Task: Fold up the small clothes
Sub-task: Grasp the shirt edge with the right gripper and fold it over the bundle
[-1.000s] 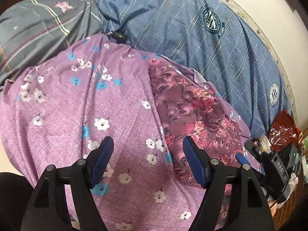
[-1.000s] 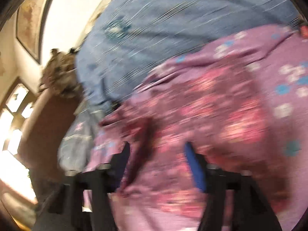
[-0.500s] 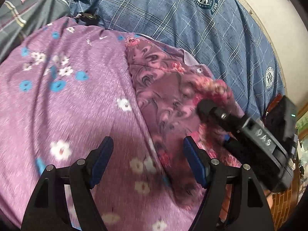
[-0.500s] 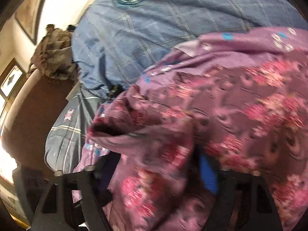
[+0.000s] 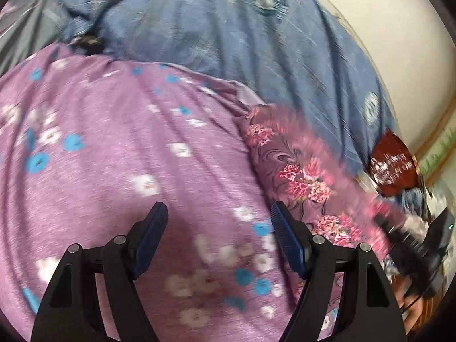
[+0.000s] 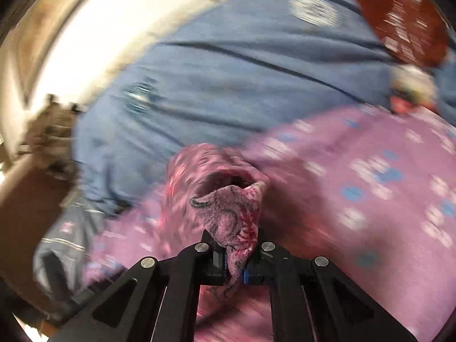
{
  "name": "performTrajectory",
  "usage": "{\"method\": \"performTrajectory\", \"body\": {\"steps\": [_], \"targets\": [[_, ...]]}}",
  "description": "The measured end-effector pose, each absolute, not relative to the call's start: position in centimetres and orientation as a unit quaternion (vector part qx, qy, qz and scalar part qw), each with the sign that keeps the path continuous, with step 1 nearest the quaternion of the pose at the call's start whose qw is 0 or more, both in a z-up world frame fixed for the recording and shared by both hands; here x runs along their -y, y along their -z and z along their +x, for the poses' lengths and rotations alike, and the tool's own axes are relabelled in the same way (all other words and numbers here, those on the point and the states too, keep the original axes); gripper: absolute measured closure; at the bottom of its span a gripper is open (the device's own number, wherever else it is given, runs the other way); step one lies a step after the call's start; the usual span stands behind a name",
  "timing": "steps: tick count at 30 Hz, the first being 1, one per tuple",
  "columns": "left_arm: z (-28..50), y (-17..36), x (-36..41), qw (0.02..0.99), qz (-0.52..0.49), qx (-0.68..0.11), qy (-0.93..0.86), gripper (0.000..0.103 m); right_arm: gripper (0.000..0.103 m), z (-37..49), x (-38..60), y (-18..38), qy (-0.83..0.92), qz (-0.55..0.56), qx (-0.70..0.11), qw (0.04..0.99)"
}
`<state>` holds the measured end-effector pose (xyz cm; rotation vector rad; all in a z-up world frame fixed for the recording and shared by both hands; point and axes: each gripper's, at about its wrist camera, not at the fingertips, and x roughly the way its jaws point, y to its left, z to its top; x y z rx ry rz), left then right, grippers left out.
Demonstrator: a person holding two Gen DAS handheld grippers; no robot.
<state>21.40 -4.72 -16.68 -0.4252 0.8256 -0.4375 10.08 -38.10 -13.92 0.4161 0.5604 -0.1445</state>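
1. The small garment [image 6: 228,216], a dark pink cloth with a swirl and rose print, is bunched up and pinched between the fingers of the right claw [image 6: 236,268], which is closed tight on a fold of it; the rest of the cloth trails away from the claw
2. In the left wrist view the same small garment [image 5: 302,176] stretches along the right side of the lilac flowered cloth [image 5: 136,154], lying partly over it
3. The left claw [image 5: 219,239] stands wide open above the lilac flowered cloth with nothing between its blue pads [image 5: 151,236]
4. The right claw shows at the right edge of the left wrist view, blurred [image 5: 410,242]
5. The lilac flowered cloth is spread over a bed covered by a blue checked sheet [image 5: 256,42] with round crests
6. A dark red packet [image 5: 393,165] lies on the bed near its right edge, beyond the small garment
7. Both views are blurred
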Motion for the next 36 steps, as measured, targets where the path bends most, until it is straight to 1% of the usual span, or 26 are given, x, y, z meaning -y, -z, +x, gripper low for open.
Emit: {"method": "performTrajectory", "body": {"steps": [4, 6, 8, 10, 12, 14, 15, 16, 17, 19, 21, 22, 24, 26, 28, 29, 31, 33, 36], "targets": [[21.3, 16.0, 7.2, 0.87, -0.191, -0.386, 0.241, 0.028, 0.097, 8.5, 39.4, 15.9, 0.11, 0.213, -0.302, 0.923], [21.1, 15.9, 8.4, 0.862, -0.196, -0.388, 0.261, 0.028, 0.097, 8.1, 39.5, 15.7, 0.124, 0.206, -0.293, 0.925], [21.0, 15.7, 9.4, 0.86, -0.188, -0.389, 0.272, 0.028, 0.097, 7.1, 38.4, 14.1, 0.117, 0.205, -0.238, 0.942], [20.8, 15.7, 10.1, 0.859, -0.176, -0.391, 0.281, 0.028, 0.097, 5.5, 37.1, 11.9, 0.12, 0.174, -0.179, 0.961], [20.6, 15.7, 10.4, 0.861, -0.166, -0.389, 0.282, 0.028, 0.097, 4.3, 36.0, 11.0, 0.128, 0.157, -0.146, 0.968], [20.5, 15.7, 10.4, 0.86, -0.167, -0.389, 0.285, 0.028, 0.097, 3.3, 35.6, 10.6, 0.145, 0.143, -0.129, 0.97], [20.6, 15.7, 10.3, 0.859, -0.169, -0.39, 0.286, 0.028, 0.097, 3.1, 35.5, 10.8, 0.151, 0.137, -0.133, 0.97], [20.7, 15.6, 10.3, 0.858, -0.172, -0.391, 0.286, 0.028, 0.097, 3.7, 35.7, 11.3, 0.149, 0.132, -0.161, 0.967], [20.8, 15.7, 10.4, 0.857, -0.171, -0.391, 0.287, 0.025, 0.096, 4.8, 36.0, 12.2, 0.155, 0.13, -0.207, 0.957], [20.8, 15.9, 11.0, 0.853, -0.163, -0.4, 0.292, 0.025, 0.096, 5.7, 37.2, 14.2, 0.173, 0.164, -0.266, 0.934], [20.6, 16.2, 11.7, 0.852, -0.151, -0.404, 0.296, 0.025, 0.094, 5.5, 37.7, 14.9, 0.176, 0.18, -0.285, 0.925], [20.4, 16.2, 12.1, 0.853, -0.14, -0.405, 0.299, 0.025, 0.087, 5.5, 37.7, 14.9, 0.175, 0.183, -0.295, 0.921], [20.1, 16.4, 13.0, 0.855, -0.113, -0.406, 0.301, 0.025, 0.079, 5.3, 38.0, 14.4, 0.173, 0.191, -0.312, 0.914], [19.8, 16.7, 13.7, 0.856, -0.089, -0.41, 0.301, 0.024, 0.045, 4.2, 38.8, 13.1, 0.184, 0.189, -0.287, 0.921], [19.5, 16.9, 14.2, 0.852, -0.079, -0.417, 0.307, 0.023, 0.032, 3.1, 39.9, 11.3, 0.196, 0.182, -0.246, 0.932], [19.5, 17.1, 14.2, 0.85, -0.075, -0.421, 0.308, 0.022, 0.031, 3.3, 40.6, 10.3, 0.191, 0.182, -0.234, 0.936], [19.4, 17.3, 14.4, 0.848, -0.069, -0.426, 0.307, 0.022, 0.031, 5.3, 41.4, 8.7, 0.154, 0.183, -0.244, 0.94], [19.5, 17.4, 14.5, 0.847, -0.067, -0.43, 0.304, 0.021, 0.031, 9.5, 41.3, 7.8, 0.105, 0.174, -0.286, 0.937], [19.7, 17.5, 14.7, 0.844, -0.068, -0.437, 0.303, 0.021, 0.032, 17.0, 40.4, 8.5, 0.074, 0.156, -0.367, 0.914]]}}
